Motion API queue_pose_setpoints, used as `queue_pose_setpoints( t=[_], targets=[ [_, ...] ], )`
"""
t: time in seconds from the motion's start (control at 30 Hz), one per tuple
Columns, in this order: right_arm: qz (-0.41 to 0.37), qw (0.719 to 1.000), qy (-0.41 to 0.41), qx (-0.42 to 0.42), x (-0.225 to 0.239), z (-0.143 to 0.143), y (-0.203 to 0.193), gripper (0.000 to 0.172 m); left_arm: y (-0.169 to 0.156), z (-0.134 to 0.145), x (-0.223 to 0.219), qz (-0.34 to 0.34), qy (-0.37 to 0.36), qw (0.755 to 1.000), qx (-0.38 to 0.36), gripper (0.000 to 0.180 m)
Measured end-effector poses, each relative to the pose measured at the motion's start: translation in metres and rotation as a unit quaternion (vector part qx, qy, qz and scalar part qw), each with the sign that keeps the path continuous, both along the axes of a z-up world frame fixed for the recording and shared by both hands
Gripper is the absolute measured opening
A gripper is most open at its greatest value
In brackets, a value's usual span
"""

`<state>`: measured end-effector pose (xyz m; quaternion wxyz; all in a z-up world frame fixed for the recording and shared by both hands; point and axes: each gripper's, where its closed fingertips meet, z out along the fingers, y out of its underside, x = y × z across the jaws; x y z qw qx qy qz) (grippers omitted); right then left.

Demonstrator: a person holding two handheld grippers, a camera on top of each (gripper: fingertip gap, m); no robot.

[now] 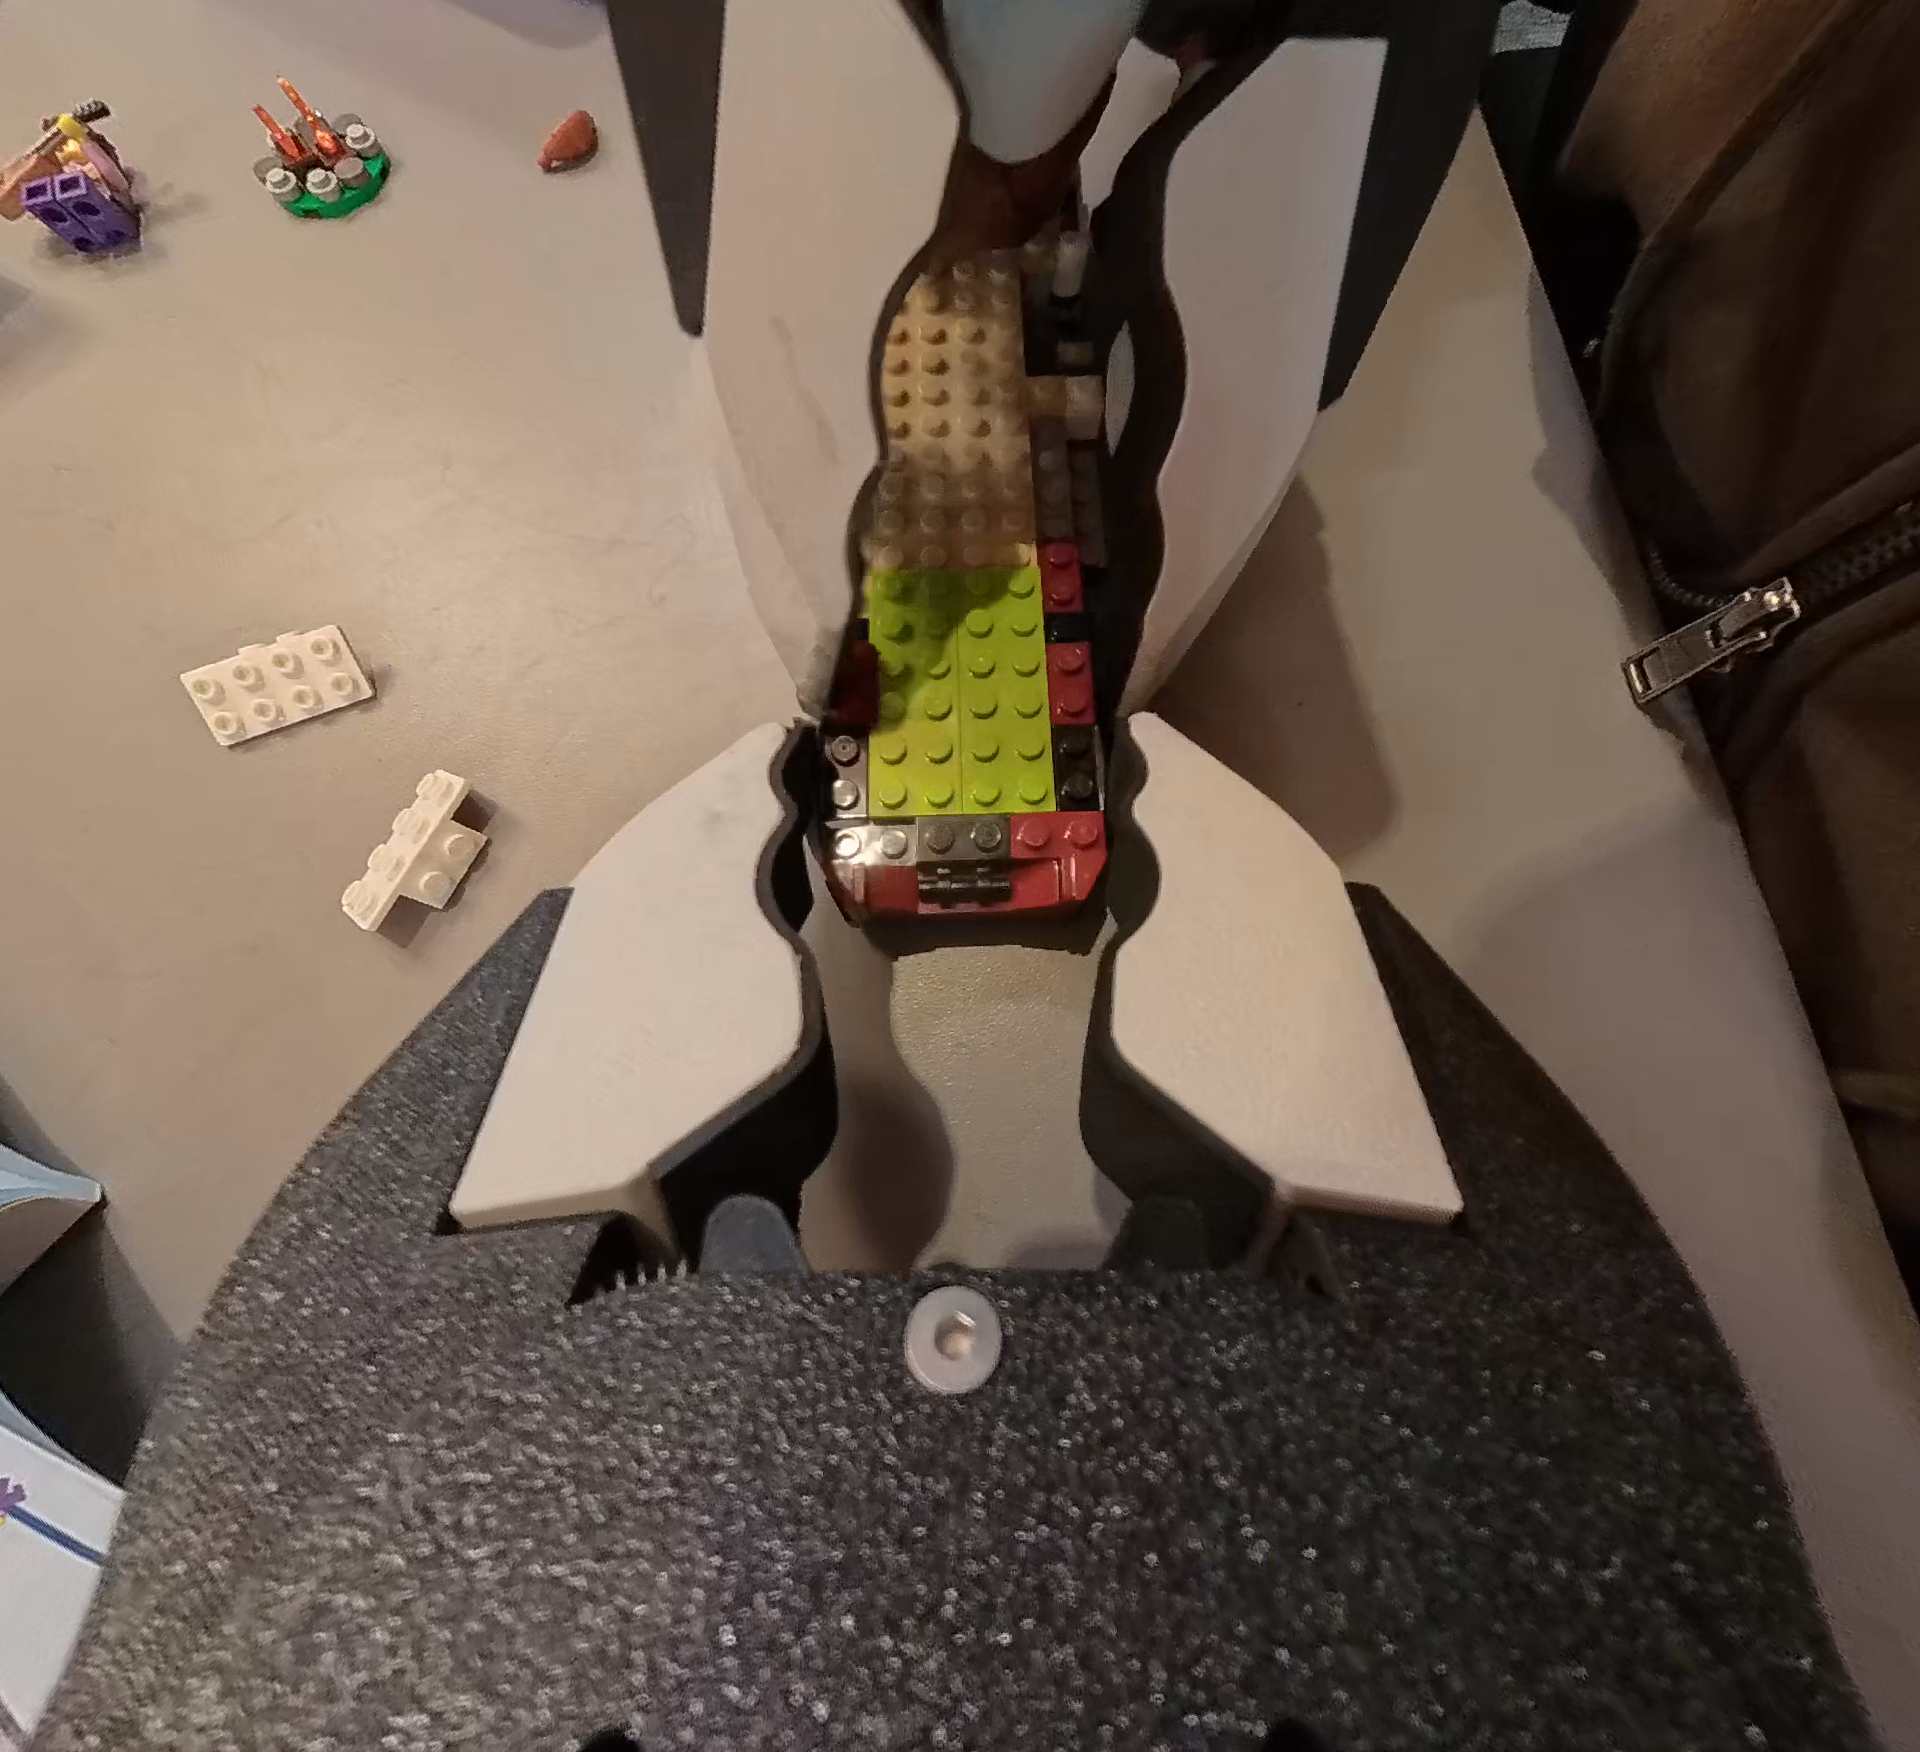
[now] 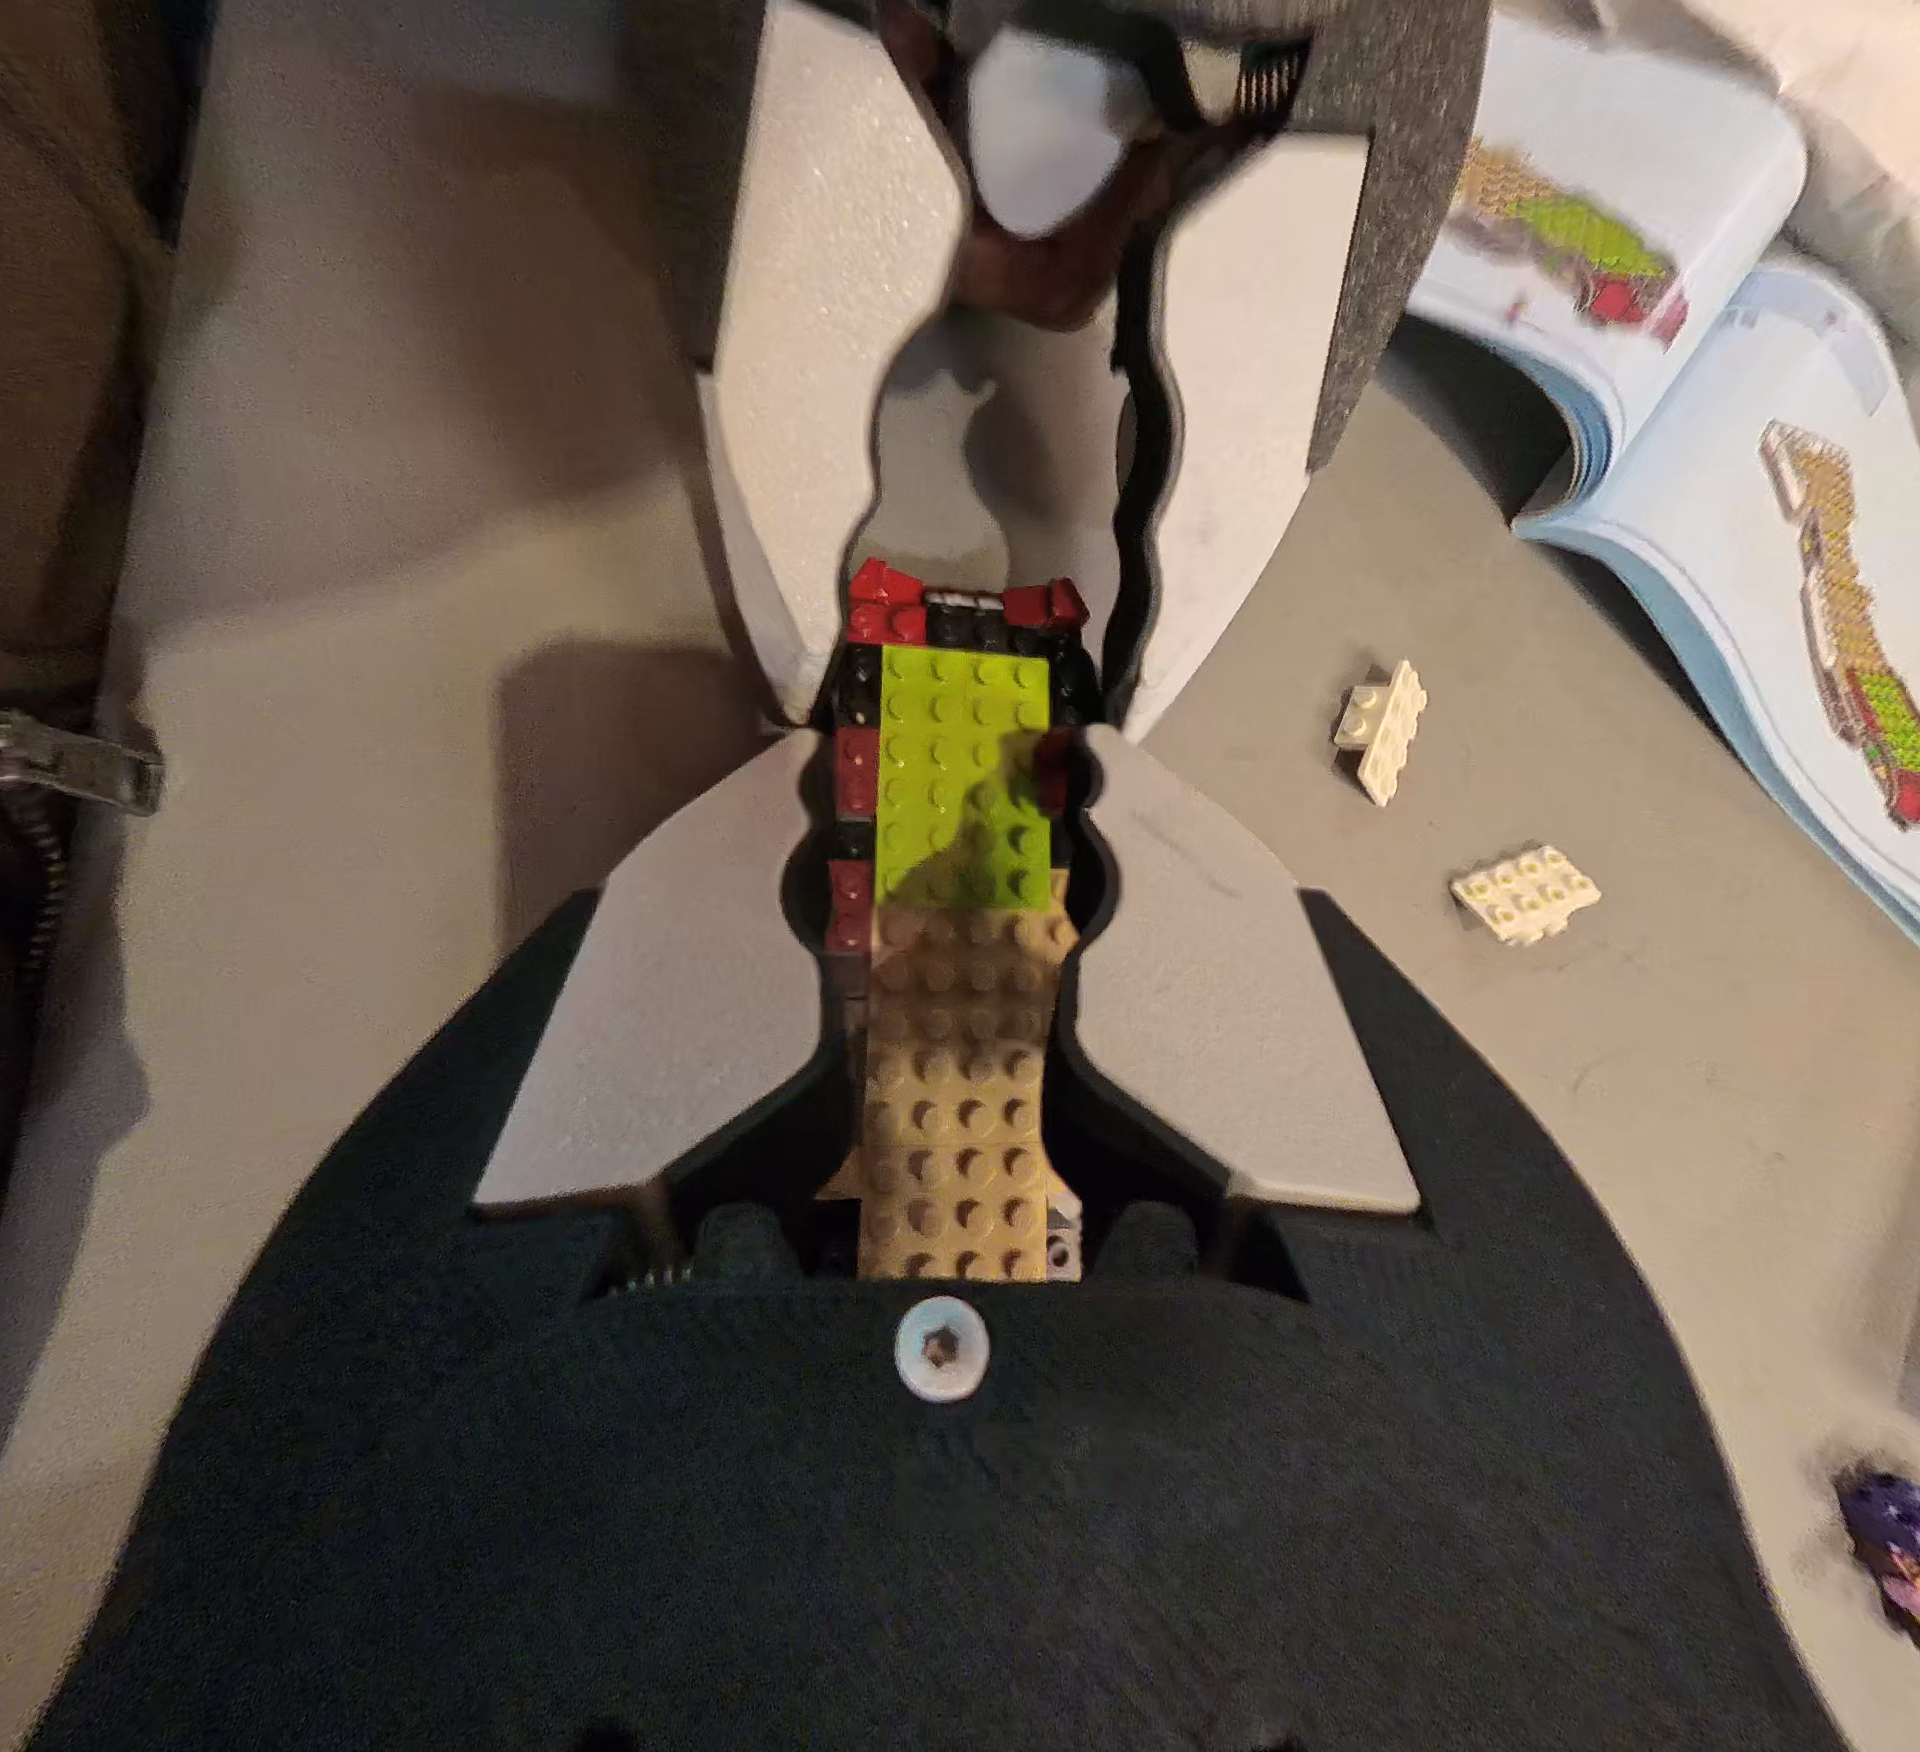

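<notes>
Brick model [image 1: 961, 694], long studded plate build w/ lime and tan top, dark-red edges, sits on the grey bench [image 1: 416, 455] between both tools. Looks light, rigid, but likely to snap apart at joints; best held by its long sides. Left hand-held gripper [image 1: 961, 767] is part-open around the red end, pads closing on its sides. Right hand-held gripper [image 2: 945, 767] clamps the lime midsection. Loose white plates [image 1: 278, 684] lie nearby.

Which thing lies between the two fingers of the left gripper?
The dark red end of the long brick model, shown in the left wrist view.
</notes>
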<state>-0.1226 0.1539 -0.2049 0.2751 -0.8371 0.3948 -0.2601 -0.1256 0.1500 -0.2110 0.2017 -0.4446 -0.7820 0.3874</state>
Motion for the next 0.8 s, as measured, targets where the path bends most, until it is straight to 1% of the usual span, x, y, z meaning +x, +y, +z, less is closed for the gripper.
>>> queue_pose_setpoints(
  t=[0.03,0.07,0.13,0.3,0.57,0.7,0.8],
  targets=[
    [0.018,1.0,-0.001,0.013,-0.003,0.002,0.005,0.015,0.0,0.0,0.0,0.001,0.001,1.0,0.003,0.055],
    [-0.005,1.0,-0.015,0.006,0.001,0.004,-0.001,0.0,-0.001,0.0,0.001,0.003,0.002,1.0,0.0,0.055],
    [-0.02,1.0,-0.016,0.0,0.002,0.004,-0.007,0.0,0.0,0.0,0.0,0.0,-0.001,1.0,-0.004,0.055],
    [-0.017,1.0,-0.014,0.009,0.001,0.004,-0.007,0.001,0.0,0.0,0.0,-0.001,0.0,1.0,-0.002,0.055],
    [-0.021,0.997,-0.025,0.07,0.003,0.015,-0.007,0.008,0.0,0.001,0.001,0.002,0.001,1.0,-0.004,0.055],
    [-0.024,0.996,-0.022,0.082,0.003,0.016,-0.008,0.01,-0.002,0.004,0.004,0.02,0.009,1.0,-0.005,0.054],
    [-0.026,0.996,-0.018,0.078,0.003,0.014,-0.009,0.011,-0.004,0.01,0.012,0.041,0.032,0.999,0.008,0.053]
  ],
)
